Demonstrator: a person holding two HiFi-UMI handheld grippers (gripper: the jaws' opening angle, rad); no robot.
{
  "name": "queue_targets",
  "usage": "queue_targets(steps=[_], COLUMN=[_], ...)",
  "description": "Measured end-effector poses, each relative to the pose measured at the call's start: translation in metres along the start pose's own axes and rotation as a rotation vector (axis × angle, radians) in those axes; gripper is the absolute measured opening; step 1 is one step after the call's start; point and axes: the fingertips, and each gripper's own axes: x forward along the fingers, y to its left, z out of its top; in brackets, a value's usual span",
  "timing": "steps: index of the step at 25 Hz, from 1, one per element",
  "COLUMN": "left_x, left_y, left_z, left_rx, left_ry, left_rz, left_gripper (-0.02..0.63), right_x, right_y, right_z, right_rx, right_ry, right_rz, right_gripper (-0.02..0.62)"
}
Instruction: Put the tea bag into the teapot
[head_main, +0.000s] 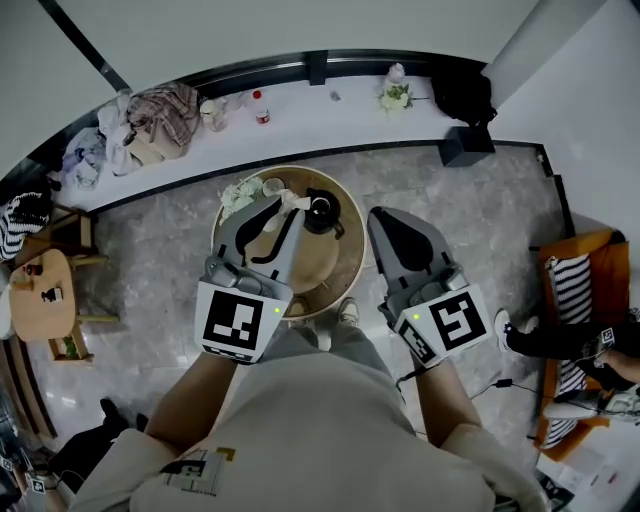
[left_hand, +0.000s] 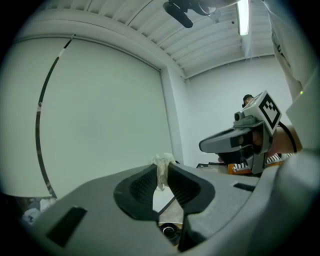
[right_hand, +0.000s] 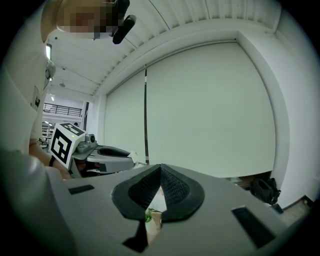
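A black teapot (head_main: 322, 212) stands on the round wooden table (head_main: 345, 265), right of its middle. My left gripper (head_main: 284, 206) reaches over the table just left of the pot, shut on a white crumpled tea bag (head_main: 295, 201). In the left gripper view the tea bag (left_hand: 161, 171) is pinched between the ribbed pads (left_hand: 142, 186), and the teapot's opening (left_hand: 169, 231) shows low in the gap. My right gripper (head_main: 379, 216) hangs beside the table's right edge. Its jaw tips meet at the right gripper (right_hand: 160, 168), with nothing held.
A white cup (head_main: 272, 187) and a bunch of pale flowers (head_main: 238, 193) sit at the back of the round table. A long white ledge (head_main: 300, 110) along the wall carries clothes and a bottle. A small wooden side table (head_main: 40, 295) stands left; a person's legs (head_main: 560, 340) are at right.
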Motion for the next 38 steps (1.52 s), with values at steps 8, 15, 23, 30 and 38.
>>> queue_targets(steps=[8,15,23,30,38], left_x=[0.043,0.088,0.129,0.165,0.201], left_y=[0.005,0.017,0.028,0.020,0.002], left_z=[-0.022,-0.064,-0.129,-0.209,-0.302], left_rx=[0.013,-0.003,-0.040,-0.067,-0.111], left_ry=[0.013,0.085,0.150,0.235,0.338], left_rz=[0.004,0.016,0.032,-0.007,-0.082], left_gripper=[0.069,0.069,0.069,0.069,0.069], right_x=[0.017,0.046,0.079,0.101,0.118], right_y=[-0.033,-0.060,-0.068,-0.075,-0.085], right_z=[-0.028,-0.060,-0.108,-0.158,-0.213], right_rx=[0.012,0.011,-0.024,0.059,0.088], right_ry=[0.039,0.072,0.106,0.156,0.223], right_rz=[-0.001,-0.001,0.031,0.020,0.028], right_gripper=[0.006,0.006,0.006,0.006,0.006])
